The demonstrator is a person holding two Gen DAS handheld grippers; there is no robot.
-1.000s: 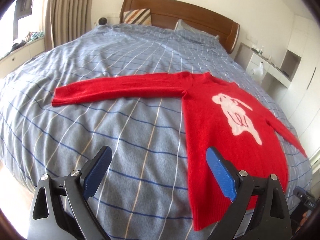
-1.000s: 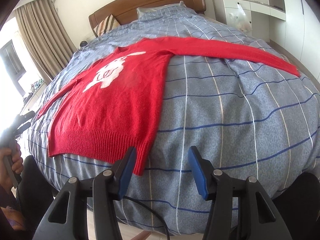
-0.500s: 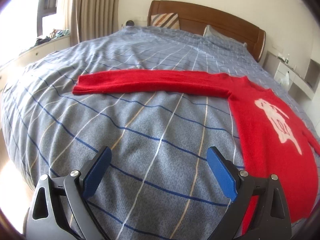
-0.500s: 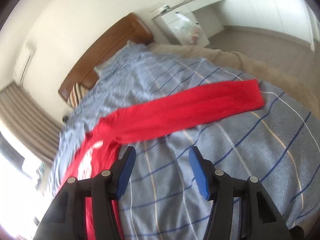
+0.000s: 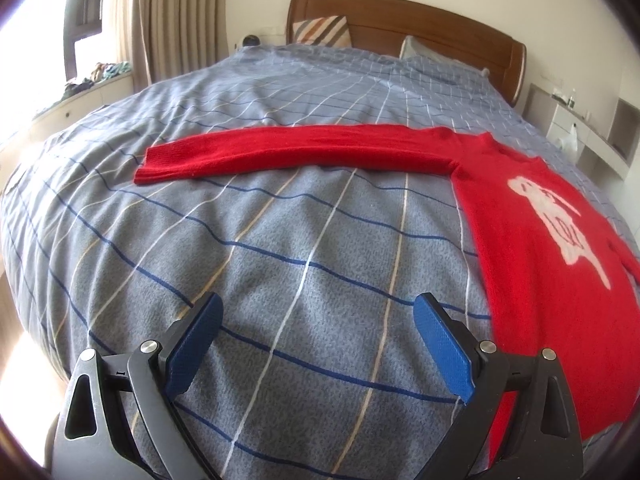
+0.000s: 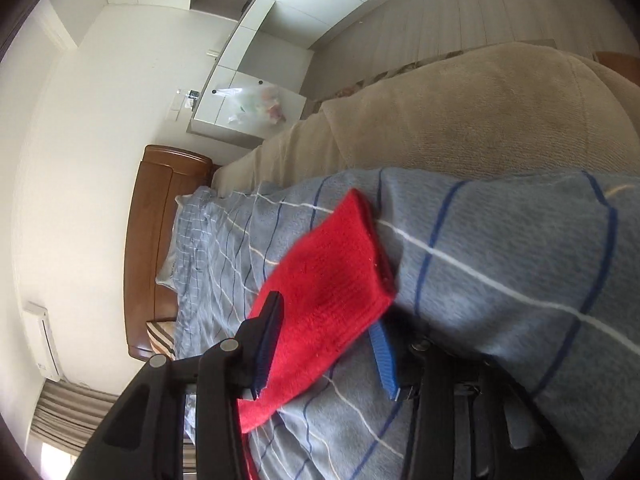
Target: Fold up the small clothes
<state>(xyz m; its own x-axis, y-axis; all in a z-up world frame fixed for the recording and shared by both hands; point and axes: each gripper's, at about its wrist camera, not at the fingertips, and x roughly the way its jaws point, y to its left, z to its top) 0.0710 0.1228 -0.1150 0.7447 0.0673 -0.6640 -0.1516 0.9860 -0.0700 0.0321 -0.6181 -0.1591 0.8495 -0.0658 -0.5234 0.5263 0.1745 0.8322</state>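
A red sweater (image 5: 540,272) with a white animal figure lies flat on the blue checked bedspread (image 5: 304,240). One sleeve (image 5: 300,152) stretches out to the left, its cuff (image 5: 160,164) well beyond my left gripper (image 5: 318,308). That gripper hangs open over bare bedspread with nothing between its blue pads. In the right wrist view the picture is rolled sideways. The other sleeve's cuff (image 6: 332,280) lies between the fingers of my right gripper (image 6: 326,320). Its jaws are closing with a gap still showing around the cloth.
A wooden headboard (image 5: 420,20) and pillows (image 5: 320,32) stand at the far end of the bed. Curtains (image 5: 180,20) and a window ledge are on the left. A white cabinet (image 6: 240,92) with a plastic bag, and a beige cover (image 6: 460,112), border the bed's right side.
My right gripper swept sideways along the bed, rolled onto its side and reached the sleeve's cuff, its jaws narrowing. My left gripper sank a little and turned towards the outstretched left sleeve.
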